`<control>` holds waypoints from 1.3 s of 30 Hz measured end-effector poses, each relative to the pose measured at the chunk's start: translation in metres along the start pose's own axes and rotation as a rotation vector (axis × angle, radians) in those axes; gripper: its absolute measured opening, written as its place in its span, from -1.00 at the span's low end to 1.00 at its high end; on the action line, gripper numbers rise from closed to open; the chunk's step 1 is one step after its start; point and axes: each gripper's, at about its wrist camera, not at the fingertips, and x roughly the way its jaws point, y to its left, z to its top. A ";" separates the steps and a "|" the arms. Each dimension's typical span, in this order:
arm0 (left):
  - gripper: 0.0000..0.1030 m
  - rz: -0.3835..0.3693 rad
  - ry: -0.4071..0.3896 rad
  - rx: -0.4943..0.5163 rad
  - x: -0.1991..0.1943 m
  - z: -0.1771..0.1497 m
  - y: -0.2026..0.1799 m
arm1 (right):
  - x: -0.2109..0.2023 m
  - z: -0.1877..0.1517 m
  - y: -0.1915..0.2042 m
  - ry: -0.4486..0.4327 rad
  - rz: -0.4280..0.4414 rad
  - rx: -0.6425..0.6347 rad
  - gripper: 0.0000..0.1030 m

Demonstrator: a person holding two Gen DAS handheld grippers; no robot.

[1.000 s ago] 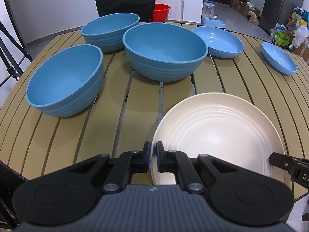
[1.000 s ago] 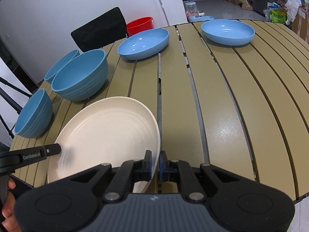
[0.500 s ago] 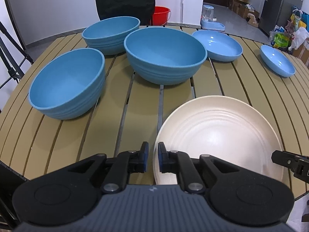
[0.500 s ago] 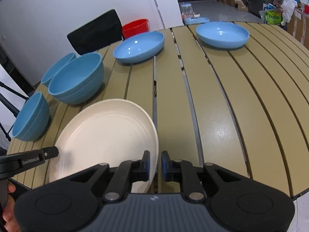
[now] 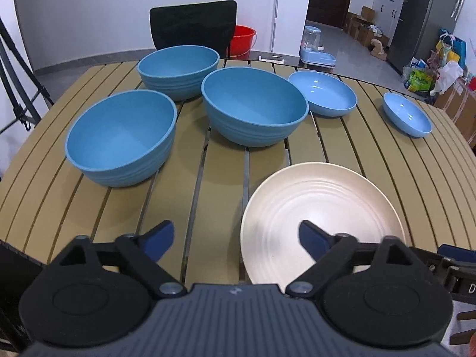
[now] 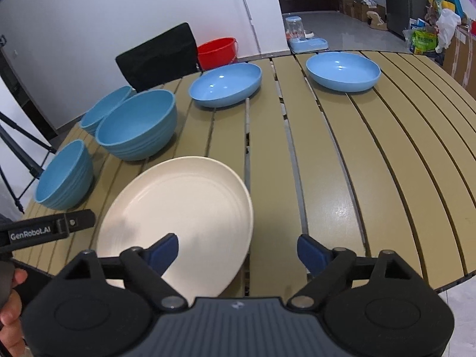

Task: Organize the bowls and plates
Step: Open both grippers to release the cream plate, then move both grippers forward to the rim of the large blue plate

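Note:
A cream plate [image 5: 321, 208] [image 6: 178, 205] lies flat on the slatted tan table [image 5: 89, 208] near its front edge. My left gripper [image 5: 235, 236] hovers over the plate's left rim. Its jaws are opening wide and the pads touch nothing. My right gripper [image 6: 238, 250] hangs over the plate's right rim, its jaws also opening and clear of the plate. Behind stand three deep blue bowls [image 5: 119, 136] [image 5: 178, 65] [image 5: 253, 104]. Two shallow blue dishes [image 5: 322, 92] [image 5: 406, 113] sit farther right.
A black chair [image 5: 193, 26] and a red bucket [image 5: 244, 38] stand behind the table. A tripod [image 5: 17, 89] is at the left edge. Bags and boxes [image 5: 431, 71] crowd the floor at the right. A hand [image 6: 9, 312] shows at the lower left.
Both grippers have let go of the cream plate's rim and swung wide. Both have lifted up and back a little. The plate now rests flat on the table.

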 end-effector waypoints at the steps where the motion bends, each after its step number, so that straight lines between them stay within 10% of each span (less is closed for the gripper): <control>1: 0.92 -0.007 -0.005 -0.005 -0.003 -0.001 0.001 | -0.003 -0.001 0.001 -0.002 0.004 0.000 0.71; 5: 1.00 -0.022 -0.011 -0.015 -0.016 -0.004 0.007 | -0.016 -0.003 0.008 -0.021 -0.010 -0.012 1.00; 39: 1.00 -0.054 -0.081 0.004 -0.088 -0.002 0.005 | -0.091 -0.012 0.024 -0.079 -0.095 -0.062 1.00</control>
